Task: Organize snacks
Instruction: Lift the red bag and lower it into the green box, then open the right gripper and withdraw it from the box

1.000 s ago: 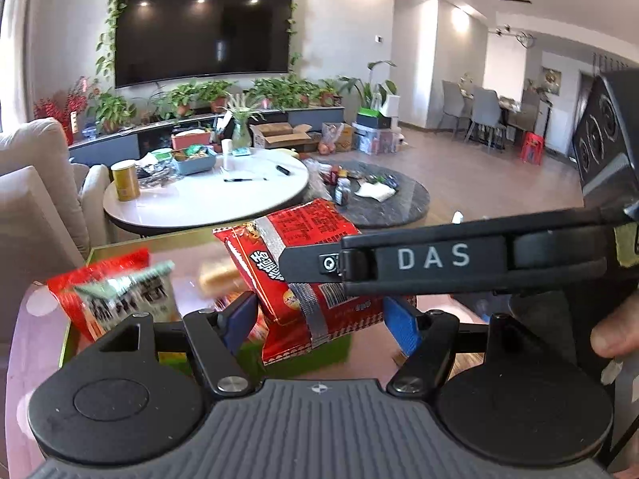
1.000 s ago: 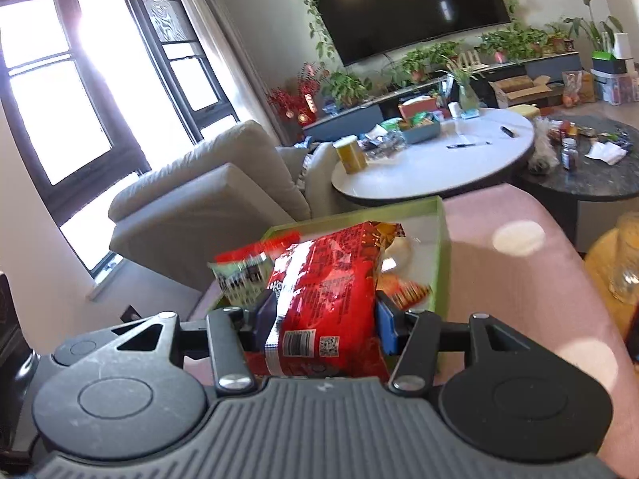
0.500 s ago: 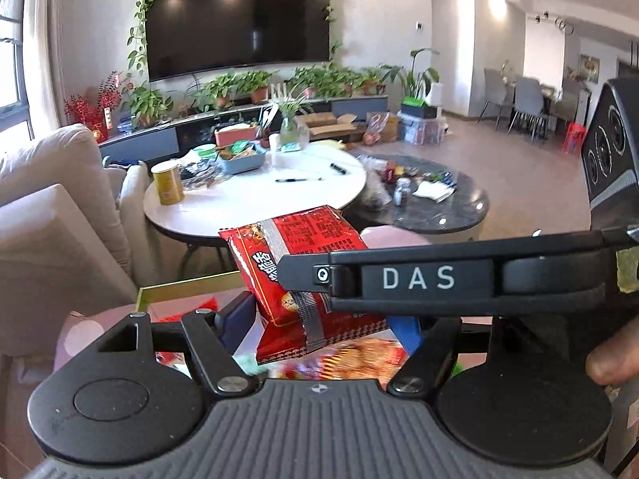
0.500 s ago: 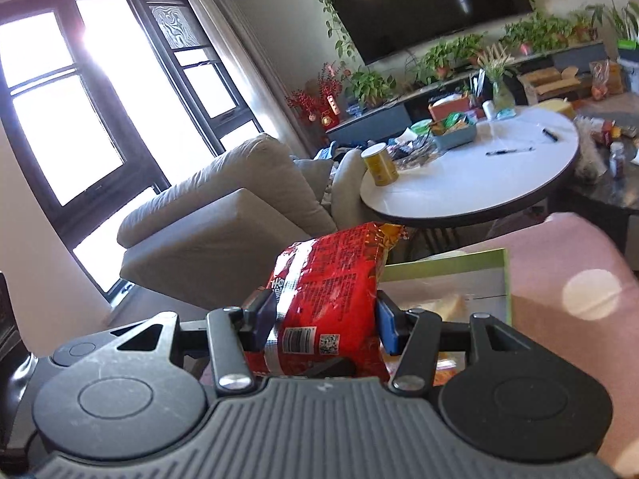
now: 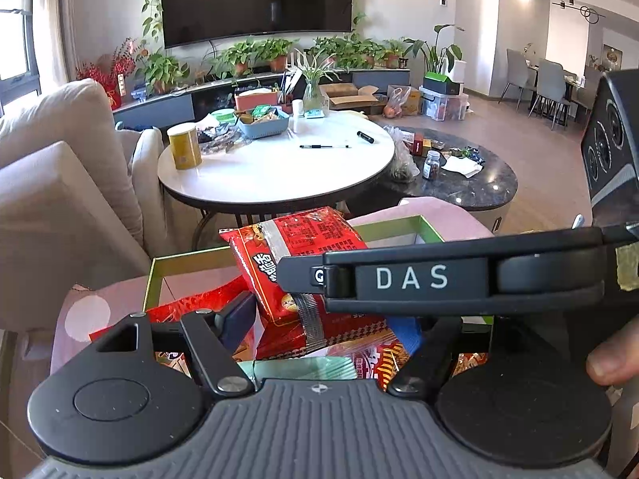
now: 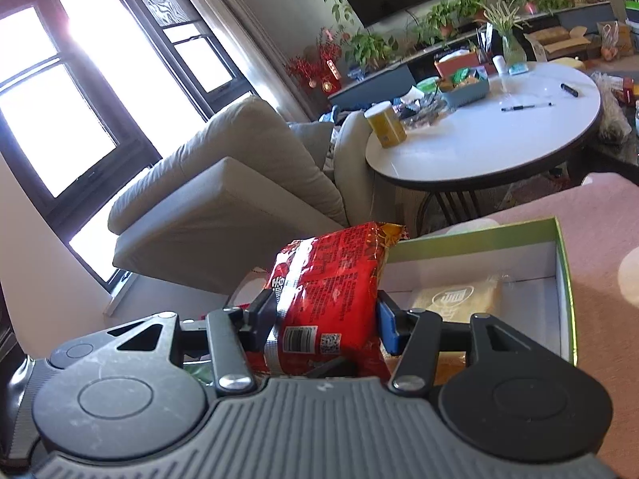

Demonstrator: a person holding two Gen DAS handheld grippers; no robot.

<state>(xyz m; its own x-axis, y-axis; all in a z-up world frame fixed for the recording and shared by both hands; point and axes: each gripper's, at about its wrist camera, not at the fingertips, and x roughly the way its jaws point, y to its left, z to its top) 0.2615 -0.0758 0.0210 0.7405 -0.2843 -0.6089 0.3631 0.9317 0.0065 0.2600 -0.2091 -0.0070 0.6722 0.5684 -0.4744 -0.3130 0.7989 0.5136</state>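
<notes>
Right wrist view: the right gripper [image 6: 325, 321] is clenched on a crinkly red foil snack packet [image 6: 331, 279], long axis running forward, hanging at the near-left corner of the green-rimmed open cardboard box [image 6: 561, 263]. The left gripper [image 5: 325, 325] gapes beneath it, holding nothing.

Right hand-held gripper [image 6: 325, 319] carried red snack packet [image 6: 331, 291] leftward, past green box [image 6: 563, 275] edge

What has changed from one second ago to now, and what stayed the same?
The right gripper carried the red snack packet across the green box; its far white wall now shows. The left gripper moved alongside. Nothing was released: the right stays shut on the packet, the left stays empty.
</notes>
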